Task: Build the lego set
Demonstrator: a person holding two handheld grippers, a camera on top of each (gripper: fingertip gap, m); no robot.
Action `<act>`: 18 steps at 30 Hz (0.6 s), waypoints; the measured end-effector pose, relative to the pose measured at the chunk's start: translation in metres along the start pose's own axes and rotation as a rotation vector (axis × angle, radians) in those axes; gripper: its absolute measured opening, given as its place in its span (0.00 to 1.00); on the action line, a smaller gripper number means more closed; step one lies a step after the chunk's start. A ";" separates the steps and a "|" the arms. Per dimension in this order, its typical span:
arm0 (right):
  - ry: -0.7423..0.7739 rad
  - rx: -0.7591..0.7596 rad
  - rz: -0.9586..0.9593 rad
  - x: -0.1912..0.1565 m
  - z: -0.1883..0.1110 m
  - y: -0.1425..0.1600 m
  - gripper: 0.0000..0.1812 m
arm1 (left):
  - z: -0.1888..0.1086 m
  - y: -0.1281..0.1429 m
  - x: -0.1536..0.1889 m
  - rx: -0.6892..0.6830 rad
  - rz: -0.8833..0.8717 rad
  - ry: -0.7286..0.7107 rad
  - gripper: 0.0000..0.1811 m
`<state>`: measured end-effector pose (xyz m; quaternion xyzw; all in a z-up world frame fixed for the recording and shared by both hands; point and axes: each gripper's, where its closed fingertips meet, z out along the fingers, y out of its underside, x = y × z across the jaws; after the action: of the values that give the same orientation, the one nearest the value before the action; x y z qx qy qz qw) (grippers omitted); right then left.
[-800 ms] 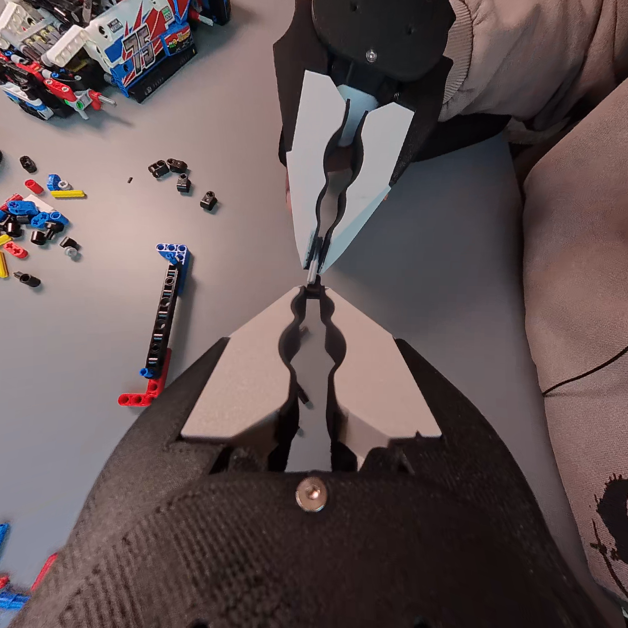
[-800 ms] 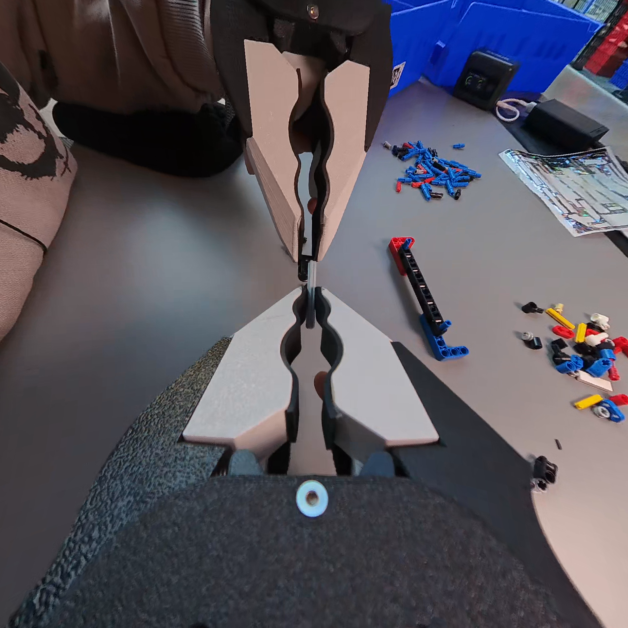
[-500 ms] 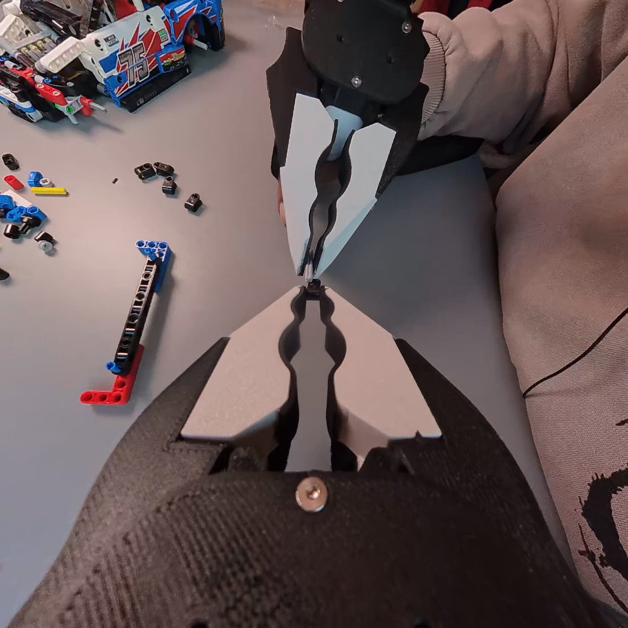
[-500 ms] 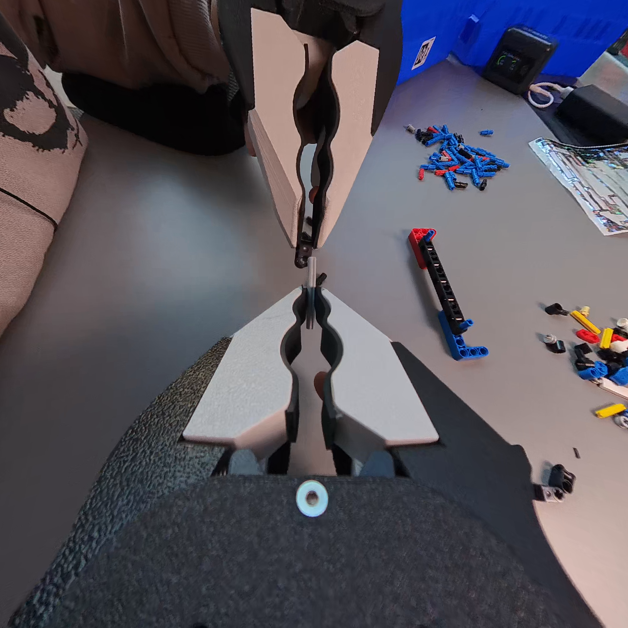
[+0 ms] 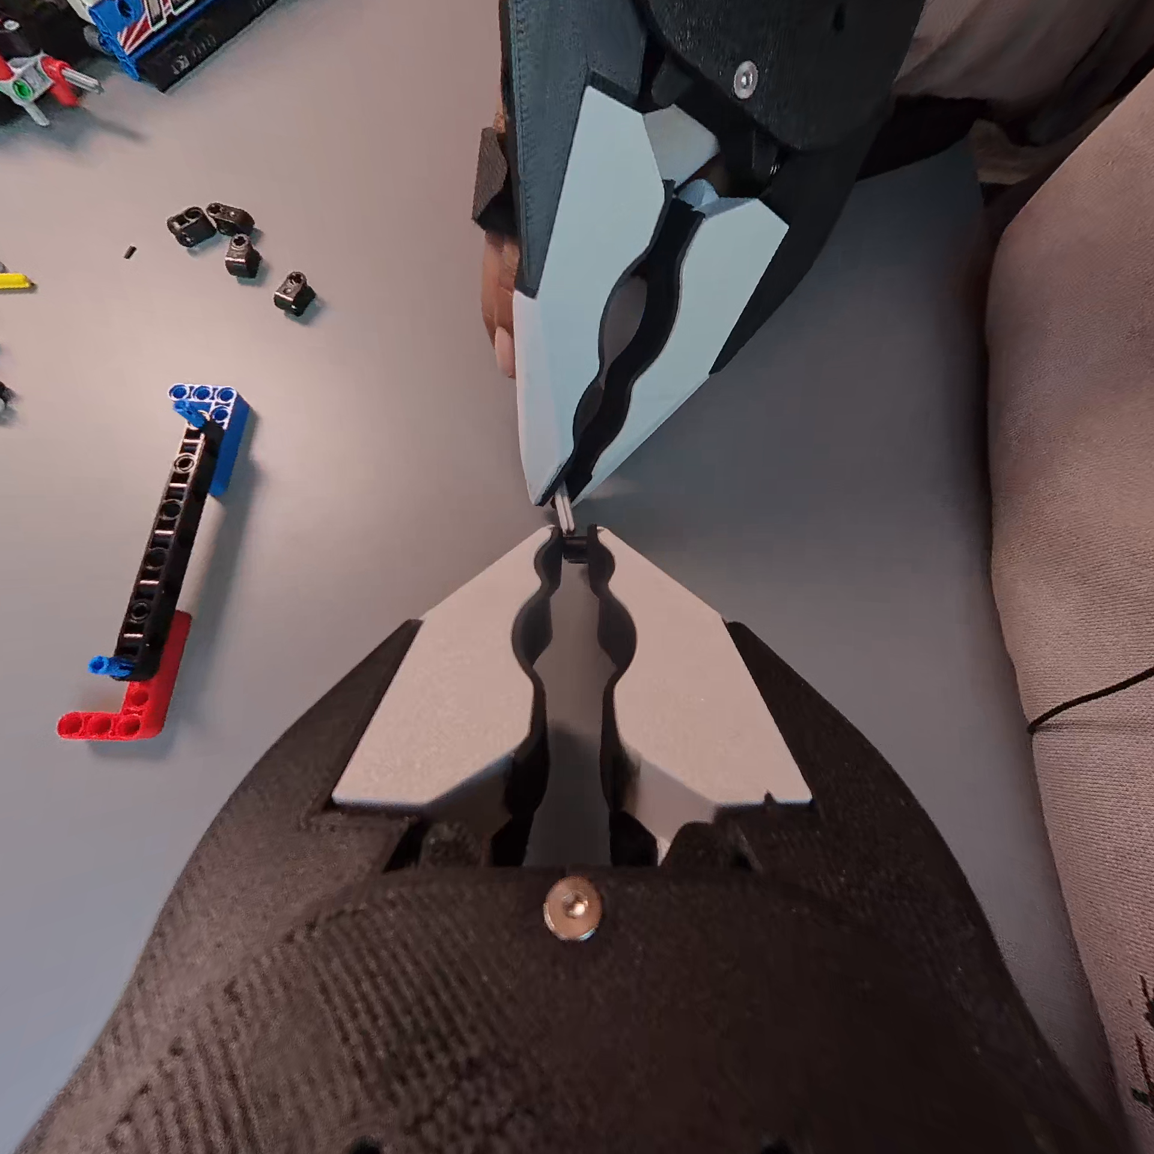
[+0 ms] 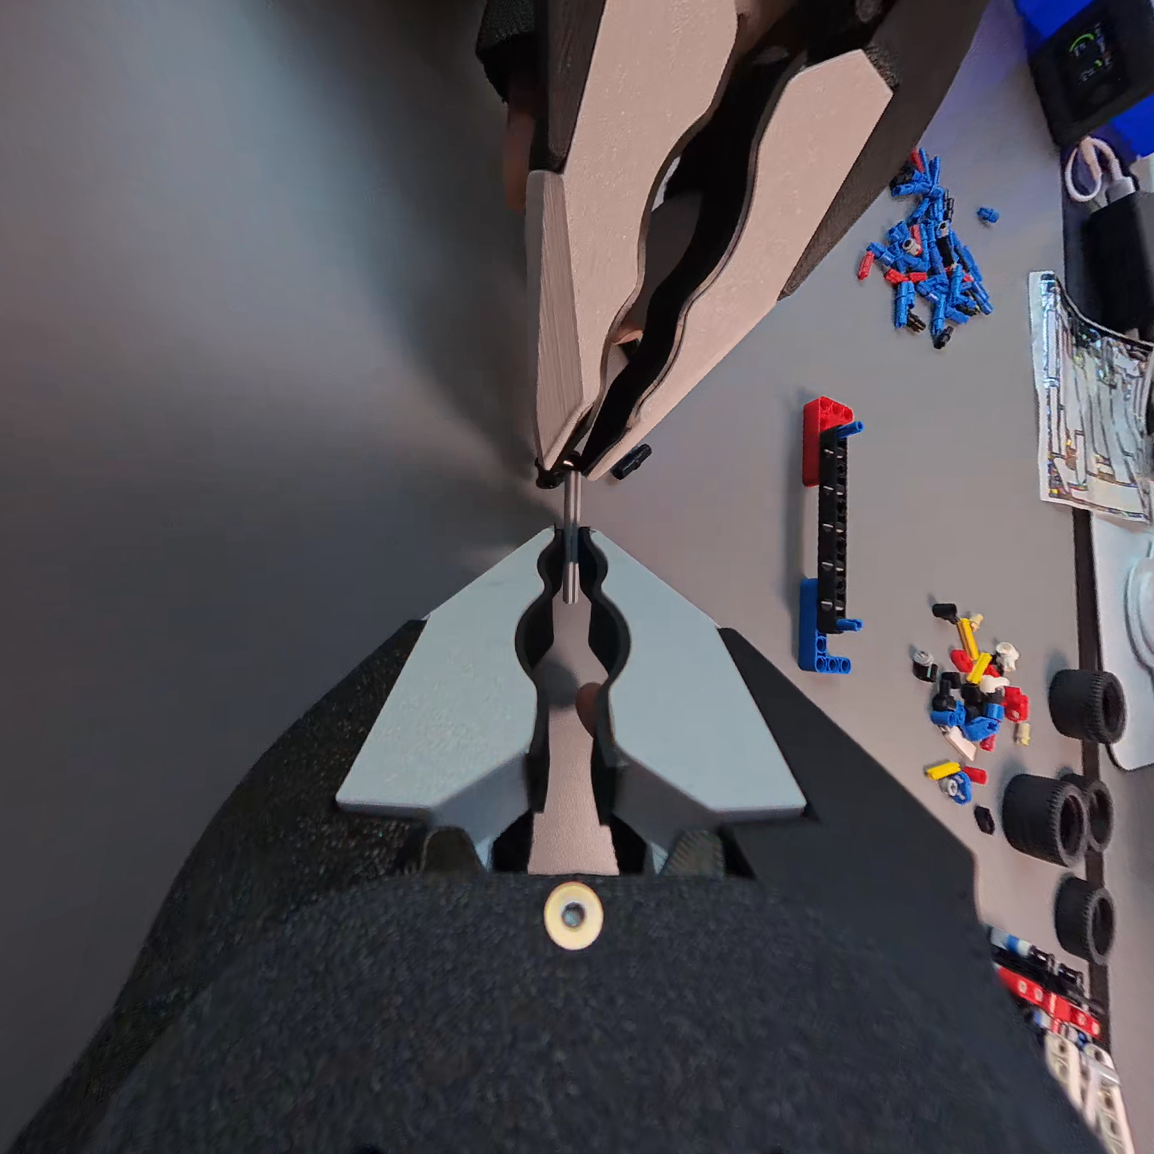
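Note:
My left gripper [image 5: 574, 534] is shut on a small black connector [image 5: 576, 549]. My right gripper [image 6: 569, 531] is shut on a thin grey axle [image 6: 569, 562]. The two grippers meet tip to tip above the grey table. In the left wrist view the right gripper [image 5: 562, 497] comes down from the top and the axle [image 5: 566, 513] touches the connector. In the right wrist view the left gripper [image 6: 562, 465] comes from the top, with the connector [image 6: 552, 478] at the axle's far end. A black beam with red and blue L-pieces [image 5: 168, 549] lies on the table; it also shows in the right wrist view [image 6: 830, 537].
Several loose black connectors [image 5: 212, 223] and a part-built car [image 5: 156, 37] lie far left. The right wrist view shows a pile of blue pins [image 6: 930, 262], a booklet [image 6: 1086, 399], mixed small parts [image 6: 974, 693] and black tyres [image 6: 1086, 705]. A person's beige sleeve [image 5: 1074, 437] borders the table. My left and right fingertips are right by each other. Both grippers' tips are roughly 30 cm from the part-built car [image 5: 156, 37].
Both grippers stay shut on their parts and tip to tip. The small gap between axle and connector has closed. The right gripper has tilted, and both views have swung.

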<state>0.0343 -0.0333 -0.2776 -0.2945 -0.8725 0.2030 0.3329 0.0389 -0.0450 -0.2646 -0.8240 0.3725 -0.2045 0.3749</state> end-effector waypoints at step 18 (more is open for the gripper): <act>-0.090 -0.010 0.171 0.001 -0.011 0.016 0.01 | 0.009 0.011 0.005 -0.040 0.113 -0.077 0.09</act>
<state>0.0474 -0.0192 -0.2788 -0.3603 -0.8592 0.2395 0.2731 0.0426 -0.0495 -0.2780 -0.8162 0.4078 -0.1438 0.3832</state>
